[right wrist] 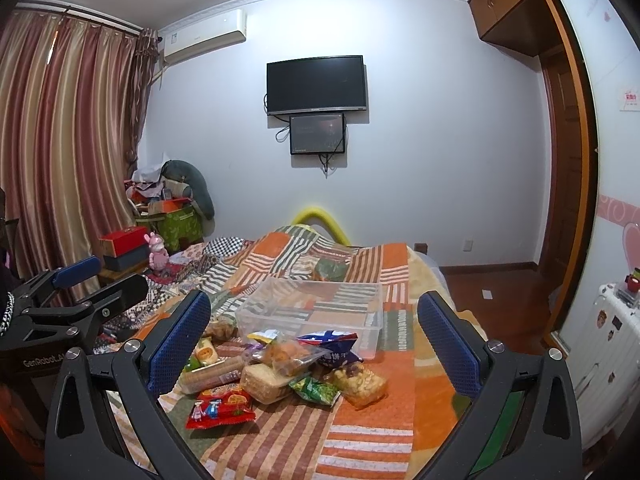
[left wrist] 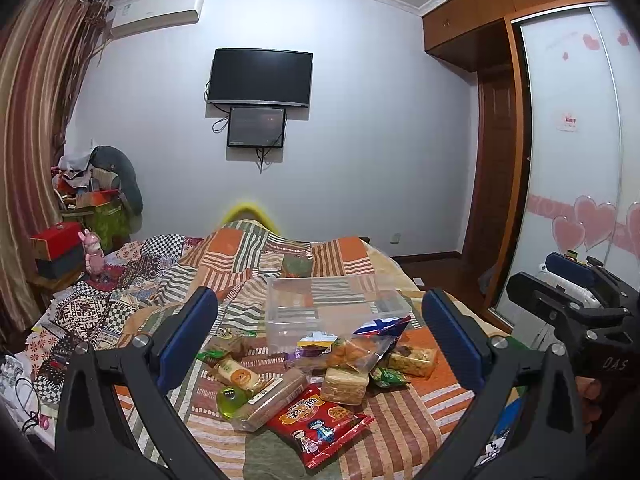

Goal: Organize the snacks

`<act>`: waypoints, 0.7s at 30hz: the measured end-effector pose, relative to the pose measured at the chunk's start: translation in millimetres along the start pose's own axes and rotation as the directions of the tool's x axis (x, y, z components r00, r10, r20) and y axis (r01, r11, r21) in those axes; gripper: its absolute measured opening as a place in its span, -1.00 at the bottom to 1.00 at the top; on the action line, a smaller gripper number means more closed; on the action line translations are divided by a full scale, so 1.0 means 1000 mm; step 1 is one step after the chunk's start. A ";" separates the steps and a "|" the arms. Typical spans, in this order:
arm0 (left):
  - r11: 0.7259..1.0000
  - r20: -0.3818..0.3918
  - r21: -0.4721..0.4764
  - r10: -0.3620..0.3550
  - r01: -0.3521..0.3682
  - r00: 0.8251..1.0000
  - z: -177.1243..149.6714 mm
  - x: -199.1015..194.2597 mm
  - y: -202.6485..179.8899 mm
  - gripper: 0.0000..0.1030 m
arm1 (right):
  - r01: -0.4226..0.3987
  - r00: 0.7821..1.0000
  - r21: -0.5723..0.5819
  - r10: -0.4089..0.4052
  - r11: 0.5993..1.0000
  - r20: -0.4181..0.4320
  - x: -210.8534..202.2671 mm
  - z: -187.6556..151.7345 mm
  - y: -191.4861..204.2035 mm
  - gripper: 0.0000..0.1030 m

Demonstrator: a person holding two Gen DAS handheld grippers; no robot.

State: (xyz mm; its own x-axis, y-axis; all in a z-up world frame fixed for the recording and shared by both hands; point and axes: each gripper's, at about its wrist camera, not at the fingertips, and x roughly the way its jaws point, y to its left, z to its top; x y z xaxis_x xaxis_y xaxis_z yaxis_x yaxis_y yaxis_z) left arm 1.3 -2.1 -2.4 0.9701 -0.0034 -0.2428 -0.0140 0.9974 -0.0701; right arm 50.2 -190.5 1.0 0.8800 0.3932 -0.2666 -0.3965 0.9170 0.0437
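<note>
Several wrapped snacks are lying in a loose heap on the patchwork orange-striped bedspread [left wrist: 400, 412], just ahead of and between the spread fingers of the left claw [left wrist: 316, 340], with the clear rectangular plastic bin [left wrist: 332, 304] sitting just beyond the pile, touching its far edge. Nearest the left claw is lying a flat red crinkly snack packet [left wrist: 320, 424]; past it a pale block of wrapped crackers [left wrist: 345, 385] is resting against a clear bag of golden pastries [left wrist: 352, 354].

Both claws are gaping wide and gripping nothing; the right claw [right wrist: 316, 340] is hovering ahead of the same heap, the left one showing off to its left side.

Risks, as I judge them: the packets are overlapping, so closing on one may be dragging a neighbour along; slick wrappers may be slipping from the pads; the soft bed may be letting the light bin tip or slide when something is dropped against its wall.
</note>
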 end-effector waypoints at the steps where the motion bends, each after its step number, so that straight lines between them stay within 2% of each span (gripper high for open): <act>1: 1.000 0.000 0.000 -0.001 0.001 1.000 0.000 0.000 0.000 1.00 | 0.000 1.000 0.000 0.000 1.000 0.000 0.000 0.000 0.000 1.00; 21: 1.000 0.003 0.004 -0.002 0.002 1.000 0.001 -0.001 0.000 1.00 | 0.000 1.000 0.004 0.000 1.000 0.007 0.000 0.001 0.000 1.00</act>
State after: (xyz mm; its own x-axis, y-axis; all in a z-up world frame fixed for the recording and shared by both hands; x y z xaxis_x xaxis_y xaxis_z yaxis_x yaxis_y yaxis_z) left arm 1.1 -2.2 -1.0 0.9709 -0.0056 -0.2395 -0.0107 0.9977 -0.0668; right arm 50.0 -190.3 2.0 0.8818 0.3933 -0.2603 -0.3950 0.9174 0.0479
